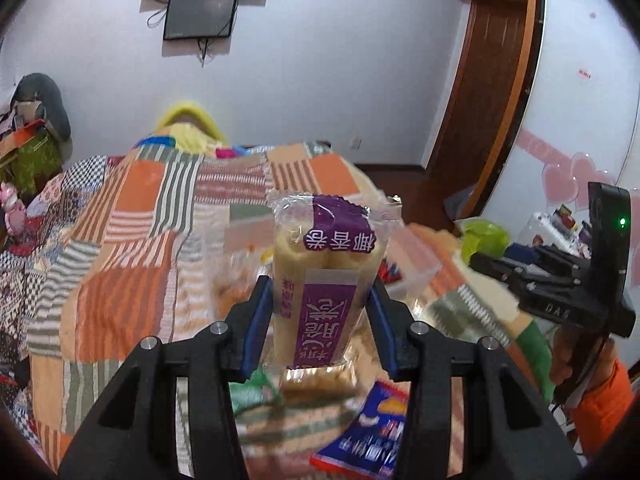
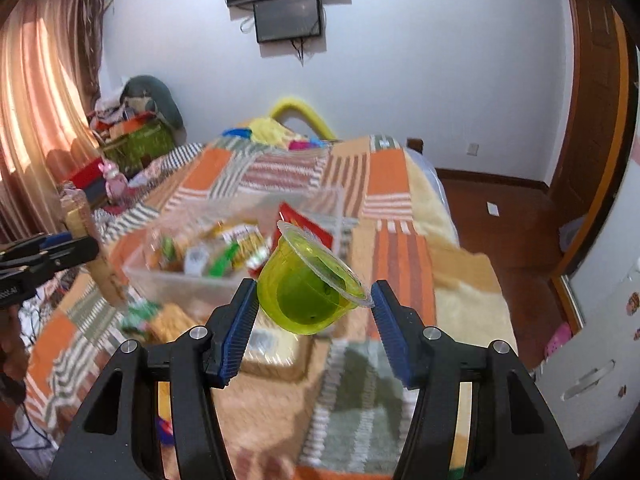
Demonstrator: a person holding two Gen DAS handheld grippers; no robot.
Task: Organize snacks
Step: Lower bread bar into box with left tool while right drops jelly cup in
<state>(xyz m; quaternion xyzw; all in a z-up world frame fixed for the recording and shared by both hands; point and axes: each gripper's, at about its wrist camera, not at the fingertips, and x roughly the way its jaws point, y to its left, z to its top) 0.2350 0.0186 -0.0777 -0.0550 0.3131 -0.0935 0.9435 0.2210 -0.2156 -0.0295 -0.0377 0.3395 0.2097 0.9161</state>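
Much of the bed surface is smeared by motion blur, so the loose packets lying on the orange, green and white striped patchwork bedspread are hard to identify. The clear rectangular plastic bin sitting on the bed holds several snack packets in yellow, green and red, none legible. A blue and white snack bag below the left gripper is partly hidden by the black finger arm, and its writing cannot be read.

The left gripper holds a clear plastic packet of two pale cream-coloured rolls with purple labels, its blue-padded fingers pressed on both sides of the lower half. The packet stands upright above the bed, long axis vertical, crimped end up. Its white Chinese characters on purple appear upside down (I cannot read them reliably).

The right gripper holds a translucent lime-green plastic jelly cup with a clear sealed lid in the air in front of the bin. The cup is tilted, lid rim facing up and right, rounded base toward the lower left. The left finger touches the cup wall; the right finger meets the lid's rim.
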